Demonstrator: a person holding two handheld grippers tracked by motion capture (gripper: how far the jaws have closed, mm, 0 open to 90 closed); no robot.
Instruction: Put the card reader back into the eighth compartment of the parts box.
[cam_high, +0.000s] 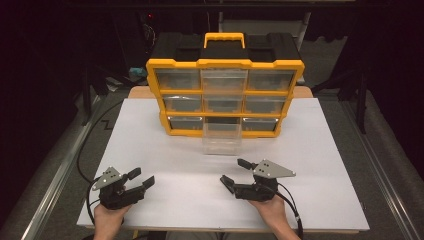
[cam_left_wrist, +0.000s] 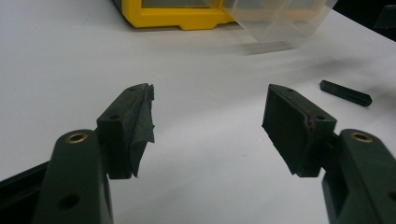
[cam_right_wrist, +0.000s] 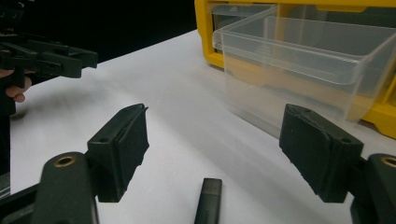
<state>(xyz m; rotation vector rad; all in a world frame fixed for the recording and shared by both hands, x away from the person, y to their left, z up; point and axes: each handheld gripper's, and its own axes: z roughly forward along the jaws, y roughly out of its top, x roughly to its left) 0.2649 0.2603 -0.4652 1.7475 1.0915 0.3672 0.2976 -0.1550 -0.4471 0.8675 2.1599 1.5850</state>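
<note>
A yellow-and-black drawer cabinet (cam_high: 225, 64) stands at the back of the white table top (cam_high: 165, 150). Its bottom middle drawer (cam_high: 221, 142), clear plastic (cam_right_wrist: 299, 60), is pulled out toward me and looks empty. A small black stick (cam_right_wrist: 208, 200) lies flat on the table just in front of my right gripper (cam_right_wrist: 215, 144), low between its open jaws and touching neither pad. That gripper (cam_high: 233, 171) sits a short way in front of the drawer. My left gripper (cam_high: 141, 178) rests near the front left, open with nothing between its jaws (cam_left_wrist: 208, 121). The black stick (cam_left_wrist: 345, 93) also lies off to its right.
The cabinet has several clear drawers in yellow frames and a handle (cam_high: 224, 38) on top. Metal rails (cam_high: 55, 180) run along both sides of the table, and a black cable (cam_high: 90, 140) trails off the left edge. Dark surroundings lie beyond.
</note>
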